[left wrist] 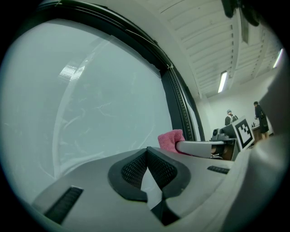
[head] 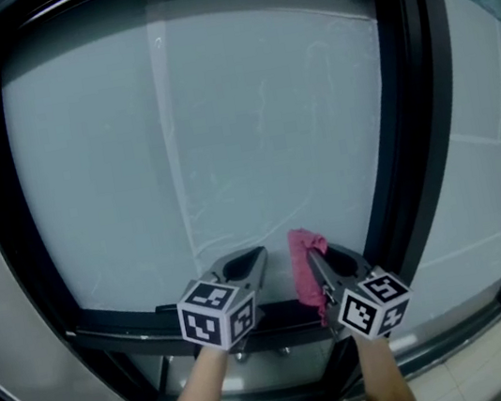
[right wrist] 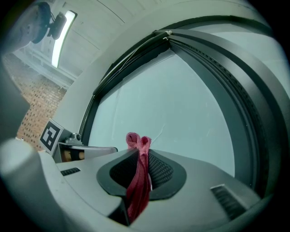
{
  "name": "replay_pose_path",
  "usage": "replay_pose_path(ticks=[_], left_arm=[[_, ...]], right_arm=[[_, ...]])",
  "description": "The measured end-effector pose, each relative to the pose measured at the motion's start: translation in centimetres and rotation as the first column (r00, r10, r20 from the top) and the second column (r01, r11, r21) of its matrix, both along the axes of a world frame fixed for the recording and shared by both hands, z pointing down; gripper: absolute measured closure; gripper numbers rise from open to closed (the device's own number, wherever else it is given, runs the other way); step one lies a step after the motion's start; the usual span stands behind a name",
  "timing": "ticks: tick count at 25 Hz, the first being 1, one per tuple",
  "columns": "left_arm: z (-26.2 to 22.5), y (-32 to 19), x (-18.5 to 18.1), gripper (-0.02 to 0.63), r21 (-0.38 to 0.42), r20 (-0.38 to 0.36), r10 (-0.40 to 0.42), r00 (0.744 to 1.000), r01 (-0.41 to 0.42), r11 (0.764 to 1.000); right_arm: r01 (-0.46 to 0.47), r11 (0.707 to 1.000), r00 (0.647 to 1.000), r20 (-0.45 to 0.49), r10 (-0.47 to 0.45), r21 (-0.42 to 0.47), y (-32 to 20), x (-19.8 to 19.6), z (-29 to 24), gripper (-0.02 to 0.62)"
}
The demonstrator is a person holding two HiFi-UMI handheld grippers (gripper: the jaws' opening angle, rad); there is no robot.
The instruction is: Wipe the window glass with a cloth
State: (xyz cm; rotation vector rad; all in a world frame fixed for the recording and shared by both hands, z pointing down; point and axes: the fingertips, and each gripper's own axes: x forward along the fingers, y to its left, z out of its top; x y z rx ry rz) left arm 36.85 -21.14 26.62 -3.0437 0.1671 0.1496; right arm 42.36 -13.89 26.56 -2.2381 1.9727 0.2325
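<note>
Before the glass (head: 202,136), left tongs (head: 243,265) sit beside right tongs (head: 320,256) holding the cloth (head: 301,258).

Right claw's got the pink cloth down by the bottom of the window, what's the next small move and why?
Probably ease the right claw forward so the pink cloth presses onto the window glass, then sweep upward. The cloth is clamped and bunched near the pane's lower edge, contact is unclear, and streaks show above. The left claw is shut, empty.
</note>
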Motion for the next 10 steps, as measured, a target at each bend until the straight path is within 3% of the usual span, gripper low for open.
replay_pose_path(ticks=[10], left_arm=[[0.22, 0.33, -0.09, 0.600, 0.003, 0.008, -0.001, 1.000, 0.001, 1.000]], right_arm=[[-0.019, 1.000, 1.000, -0.001, 0.019, -0.015, 0.40, -0.38, 0.19, 0.540]])
